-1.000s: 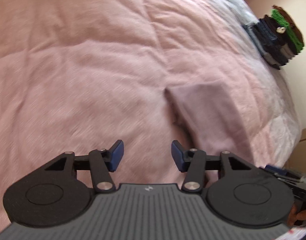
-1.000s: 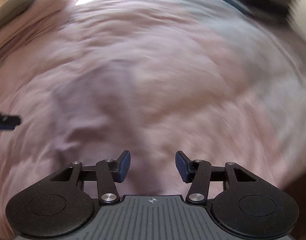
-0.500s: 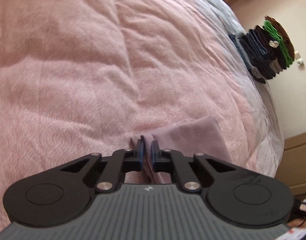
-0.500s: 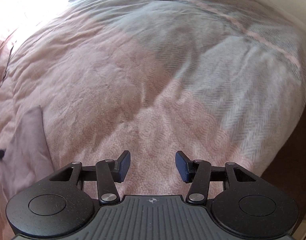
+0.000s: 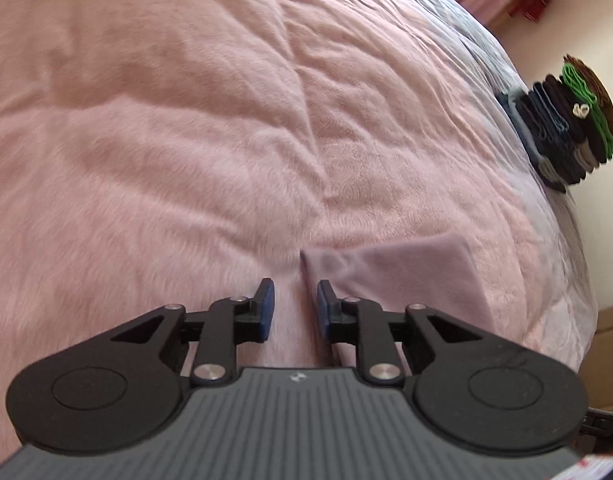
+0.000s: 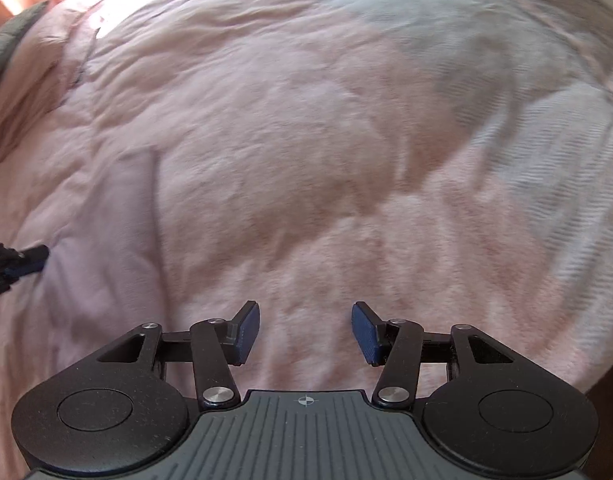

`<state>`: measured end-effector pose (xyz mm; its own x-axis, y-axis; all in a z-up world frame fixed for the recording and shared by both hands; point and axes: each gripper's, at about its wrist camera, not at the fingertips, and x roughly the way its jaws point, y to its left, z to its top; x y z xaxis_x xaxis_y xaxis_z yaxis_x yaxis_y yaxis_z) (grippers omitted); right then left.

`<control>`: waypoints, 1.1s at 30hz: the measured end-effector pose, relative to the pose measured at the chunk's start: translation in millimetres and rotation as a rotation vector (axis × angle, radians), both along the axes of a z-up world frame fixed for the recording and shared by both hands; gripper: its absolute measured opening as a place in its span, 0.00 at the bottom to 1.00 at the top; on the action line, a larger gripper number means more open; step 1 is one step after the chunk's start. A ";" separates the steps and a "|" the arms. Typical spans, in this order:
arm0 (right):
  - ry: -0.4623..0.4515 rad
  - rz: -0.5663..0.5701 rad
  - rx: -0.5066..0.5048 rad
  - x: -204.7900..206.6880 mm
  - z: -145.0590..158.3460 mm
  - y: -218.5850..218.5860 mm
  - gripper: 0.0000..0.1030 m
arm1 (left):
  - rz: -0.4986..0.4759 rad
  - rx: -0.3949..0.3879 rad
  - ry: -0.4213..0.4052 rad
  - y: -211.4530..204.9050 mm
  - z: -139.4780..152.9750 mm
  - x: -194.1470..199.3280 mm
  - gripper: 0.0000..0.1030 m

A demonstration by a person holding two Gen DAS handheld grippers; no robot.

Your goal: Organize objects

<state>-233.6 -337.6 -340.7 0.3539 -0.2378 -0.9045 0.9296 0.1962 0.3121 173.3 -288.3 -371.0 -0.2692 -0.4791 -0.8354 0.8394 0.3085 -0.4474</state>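
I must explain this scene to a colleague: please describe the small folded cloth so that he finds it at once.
Look at the wide pink bedspread. The folded cloth lies flat near its edge, just ahead of the left gripper. It is smooth and mauve, unlike the dark stack of clothes farther away.

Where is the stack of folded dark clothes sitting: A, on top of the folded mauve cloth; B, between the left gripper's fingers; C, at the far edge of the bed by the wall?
C: the stack of clothes sits at the far edge of the bed by the wall, well away from the mauve cloth near the left gripper.
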 end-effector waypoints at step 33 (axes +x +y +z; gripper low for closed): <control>-0.098 0.509 0.106 5.3 -20.9 31.2 0.00 | 0.289 0.093 0.026 183.1 6.6 -102.4 0.05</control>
